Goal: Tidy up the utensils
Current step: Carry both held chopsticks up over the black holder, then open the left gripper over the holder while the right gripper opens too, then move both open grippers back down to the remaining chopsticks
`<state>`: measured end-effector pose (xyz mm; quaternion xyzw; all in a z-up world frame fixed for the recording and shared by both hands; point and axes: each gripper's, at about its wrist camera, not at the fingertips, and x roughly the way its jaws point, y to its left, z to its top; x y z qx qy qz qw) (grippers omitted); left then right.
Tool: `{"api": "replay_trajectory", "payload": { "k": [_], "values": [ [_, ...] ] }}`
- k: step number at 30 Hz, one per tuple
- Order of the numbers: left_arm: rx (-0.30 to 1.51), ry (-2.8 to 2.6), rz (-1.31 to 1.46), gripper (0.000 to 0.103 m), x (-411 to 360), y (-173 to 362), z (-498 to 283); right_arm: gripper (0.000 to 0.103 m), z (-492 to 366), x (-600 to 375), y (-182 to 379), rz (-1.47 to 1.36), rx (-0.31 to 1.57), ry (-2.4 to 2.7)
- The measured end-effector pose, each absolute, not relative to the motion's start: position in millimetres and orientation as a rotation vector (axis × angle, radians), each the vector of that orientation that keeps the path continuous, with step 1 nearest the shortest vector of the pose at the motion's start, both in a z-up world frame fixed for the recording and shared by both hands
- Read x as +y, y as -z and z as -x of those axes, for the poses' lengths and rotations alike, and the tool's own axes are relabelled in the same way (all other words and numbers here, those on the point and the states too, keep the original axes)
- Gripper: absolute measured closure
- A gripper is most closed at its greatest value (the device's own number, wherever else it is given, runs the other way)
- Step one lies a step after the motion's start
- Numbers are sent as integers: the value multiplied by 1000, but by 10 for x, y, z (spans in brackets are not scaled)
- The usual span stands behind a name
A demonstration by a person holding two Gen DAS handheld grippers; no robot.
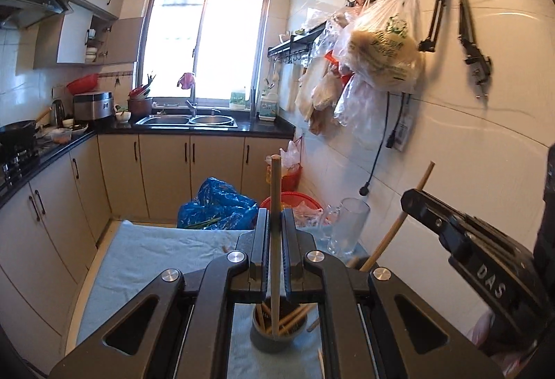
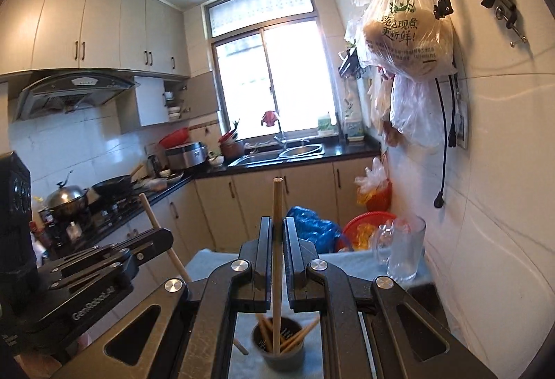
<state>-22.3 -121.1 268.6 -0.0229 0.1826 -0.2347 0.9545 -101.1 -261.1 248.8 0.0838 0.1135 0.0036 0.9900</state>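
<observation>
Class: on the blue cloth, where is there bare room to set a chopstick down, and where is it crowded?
Free: the cloth's left half, between the cabinet side and the grey cup. Crowded: the far right corner, with the glass mug by the tiled wall, and around the cup, where loose chopsticks lie.

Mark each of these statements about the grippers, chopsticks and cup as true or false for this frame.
1. Each gripper is shut on one chopstick. True: the left gripper clamps a chopstick, and the right gripper clamps another chopstick.
2. The grey cup is empty. False: several chopsticks already stand in it.
3. A clear glass pitcher stands near the tiled wall. True.
4. The table is bare wood. False: a light blue cloth covers it.
5. Both held chopsticks lie flat across the jaws. False: the chopstick seen from each gripper's own camera stands roughly upright.
</observation>
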Motion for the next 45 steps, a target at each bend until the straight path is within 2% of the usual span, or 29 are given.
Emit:
{"api": "replay_trajectory", "payload": {
  "k": [9, 16, 18, 19, 21, 24, 29, 36, 45],
  "values": [
    [498, 478, 24, 97, -1472, -2234, -302, 96, 440, -2849, -1994, -243, 353, 11],
    [533, 478, 23, 96, -1438, -2085, -309, 95, 269, -2959, -1703, -290, 426, -4],
    [535, 482, 25, 87, -1400, -2092, -268, 95, 256, -2964, -1686, -292, 433, -6],
    [534, 480, 25, 84, -1376, -2089, -237, 94, 250, -2960, -1684, -290, 437, -8],
    [525, 473, 30, 74, -1333, -2114, -173, 83, 254, -2951, -1690, -283, 437, -6],
    [503, 470, 42, 68, -1220, -2180, -36, 71, 303, -2939, -1735, -278, 425, -10],
    [479, 452, 47, 61, -1060, -2276, 181, 64, 451, -2891, -1881, -265, 394, -5],
    [458, 416, 30, 45, -797, -2288, 656, 50, 813, -2817, -2051, -232, 377, -5],
    [532, 380, -60, 40, -710, -1903, 1178, 39, 1345, -2830, -1933, -121, 456, 18]
  ]
}}
